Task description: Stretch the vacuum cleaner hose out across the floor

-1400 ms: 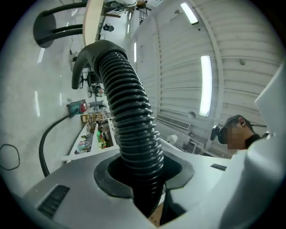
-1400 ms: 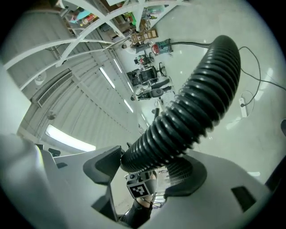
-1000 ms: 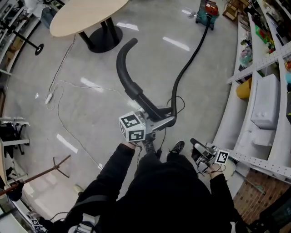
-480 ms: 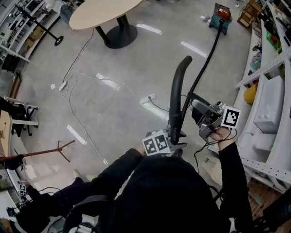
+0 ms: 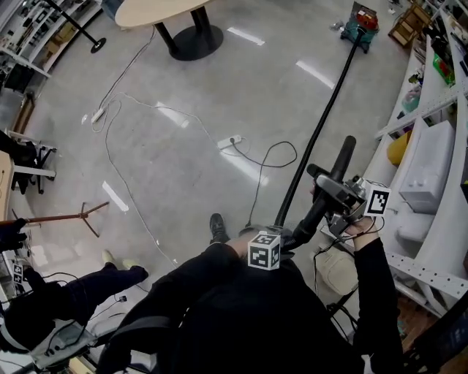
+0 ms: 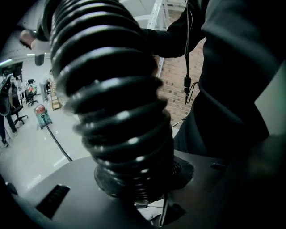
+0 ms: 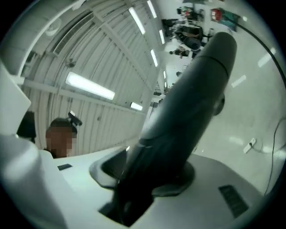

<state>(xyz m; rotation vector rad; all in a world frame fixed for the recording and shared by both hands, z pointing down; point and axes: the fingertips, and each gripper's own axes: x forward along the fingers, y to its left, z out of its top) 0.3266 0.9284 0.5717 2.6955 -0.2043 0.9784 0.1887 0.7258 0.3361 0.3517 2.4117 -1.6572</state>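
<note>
Grey concrete floor [image 5: 183, 168], hose [image 5: 322, 124] running straight from the far vacuum cleaner [image 5: 360, 20] to me.
My left gripper [image 5: 287, 238] clamps the ribbed section; my right gripper [image 5: 330, 199], jaws having just been closing, grips the smooth handle tube [image 5: 341, 162] just beyond it.

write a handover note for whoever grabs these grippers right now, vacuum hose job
Left gripper: shut on the ribbed hose, close to the person's body.
Right gripper: jaws have just been closing; the rigid handle tube is between them and gripped, raised at the right.
Things: vacuum cleaner stands far off across the floor; the ribbed hose runs from it in a nearly straight line to the grippers.
Done: hose mostly pulled out.
Left: the gripped end is in the air; probably lower it to the floor and release.
</note>
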